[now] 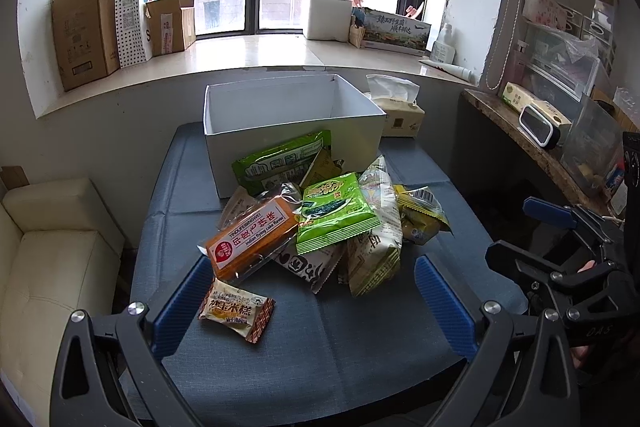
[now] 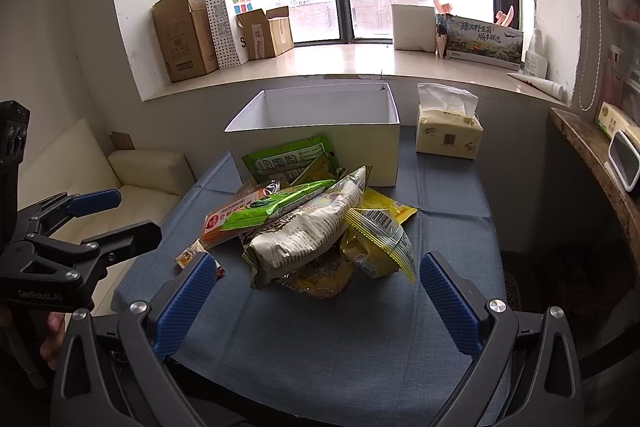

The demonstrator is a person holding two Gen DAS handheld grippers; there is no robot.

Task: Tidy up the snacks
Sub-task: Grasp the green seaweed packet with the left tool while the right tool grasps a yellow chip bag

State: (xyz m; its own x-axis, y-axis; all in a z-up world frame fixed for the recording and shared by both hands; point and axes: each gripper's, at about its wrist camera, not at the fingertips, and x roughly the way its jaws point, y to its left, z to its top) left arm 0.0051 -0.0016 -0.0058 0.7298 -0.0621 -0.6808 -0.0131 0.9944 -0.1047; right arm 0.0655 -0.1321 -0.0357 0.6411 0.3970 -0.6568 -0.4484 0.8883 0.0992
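So nothing is sorted yet: the snack pile (image 1: pixel 320 219) sits mid-table on the blue cloth (image 2: pixel 340 339), right in front of the white box (image 1: pixel 288 123), which looks empty inside as far as its walls show. The left gripper (image 1: pixel 316 303) hangs low over the near edge w/ jaws spread wide, holding nothing; the right gripper (image 2: pixel 316 299) is likewise wide apart & empty, lined up on the pile's near side.

Risks, judged from how things lie:
- Packs overlap. The bright green pack (image 1: pixel 336 215) rests on the orange cake pack (image 1: pixel 252 239) and the long white bag (image 2: pixel 308 231), so pulling a lower one prob. drags or flips the rest, maybe off the table.
- Film wrappers are slick & puffy; a pinch on a loose edge may slip, a pinch on the middle may crush what's inside.
- The small corn-cake pack (image 1: pixel 236 311) lies flat, alone, nearest the left fingers. Flat on cloth = fingers may snag the fabric and shift everything.
- The yellow pack (image 2: pixel 378 243) leans at the pile's right side, could slide when neighbours move.
- The two grippers are close together; both reaching in at once risks a clash.
- The tissue pack (image 2: pixel 448 131) stands just beside the box, easy to knock on a wide drop-in.
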